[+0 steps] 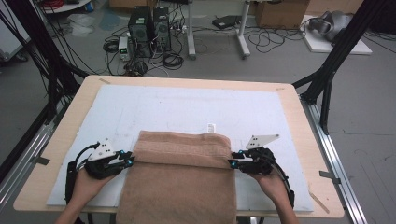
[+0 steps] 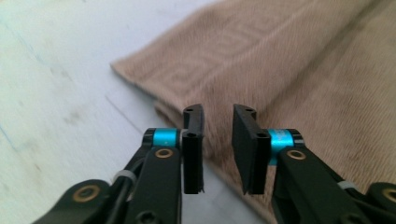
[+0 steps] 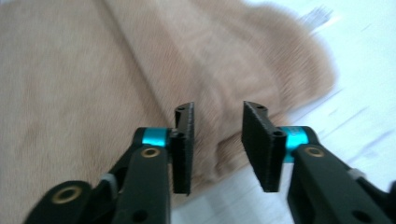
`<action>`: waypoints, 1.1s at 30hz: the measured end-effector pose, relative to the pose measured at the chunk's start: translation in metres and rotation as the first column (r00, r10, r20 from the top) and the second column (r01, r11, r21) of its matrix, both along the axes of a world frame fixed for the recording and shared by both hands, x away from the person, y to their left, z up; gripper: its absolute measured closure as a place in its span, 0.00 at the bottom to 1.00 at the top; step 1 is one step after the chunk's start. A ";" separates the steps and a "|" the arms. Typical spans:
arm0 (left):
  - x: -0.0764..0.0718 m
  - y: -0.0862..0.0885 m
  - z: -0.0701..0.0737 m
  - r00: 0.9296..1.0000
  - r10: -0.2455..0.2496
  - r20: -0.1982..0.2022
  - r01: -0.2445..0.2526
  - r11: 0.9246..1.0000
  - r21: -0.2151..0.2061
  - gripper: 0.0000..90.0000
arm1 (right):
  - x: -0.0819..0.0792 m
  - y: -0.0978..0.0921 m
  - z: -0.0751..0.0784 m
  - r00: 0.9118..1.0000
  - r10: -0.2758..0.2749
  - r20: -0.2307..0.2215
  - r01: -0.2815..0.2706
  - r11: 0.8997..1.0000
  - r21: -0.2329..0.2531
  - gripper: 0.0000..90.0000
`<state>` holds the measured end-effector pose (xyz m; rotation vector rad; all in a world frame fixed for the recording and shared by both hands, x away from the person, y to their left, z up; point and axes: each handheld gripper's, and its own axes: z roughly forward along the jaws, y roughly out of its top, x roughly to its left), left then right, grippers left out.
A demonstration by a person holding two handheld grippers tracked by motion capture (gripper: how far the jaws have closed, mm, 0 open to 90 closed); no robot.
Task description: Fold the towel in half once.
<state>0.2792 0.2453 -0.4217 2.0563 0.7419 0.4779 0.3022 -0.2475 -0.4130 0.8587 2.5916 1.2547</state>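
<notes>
The left gripper (image 2: pixel 217 144) and right gripper (image 3: pixel 217 144) both stand open at opposite side edges of the towel (image 1: pixel 180 179), probably to work its folded far band evenly. The towel lies on the bench (image 1: pixel 56 140), long axis running from the person outward, near end overhanging.
</notes>
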 end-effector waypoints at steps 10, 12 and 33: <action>0.060 -0.021 0.006 0.994 0.069 -0.081 -0.070 0.997 -0.008 0.66 | 0.045 0.015 0.004 0.997 -0.071 0.000 0.071 0.997 -0.021 0.53; 0.071 -0.024 0.001 0.991 0.091 -0.102 -0.092 0.996 -0.002 0.66 | 0.054 0.018 -0.004 0.997 -0.078 -0.012 0.078 0.996 -0.049 0.51; 0.083 -0.030 -0.007 0.984 0.113 -0.139 -0.105 0.993 0.062 0.93 | 0.061 0.019 -0.012 0.998 -0.026 -0.055 0.025 0.999 -0.023 0.94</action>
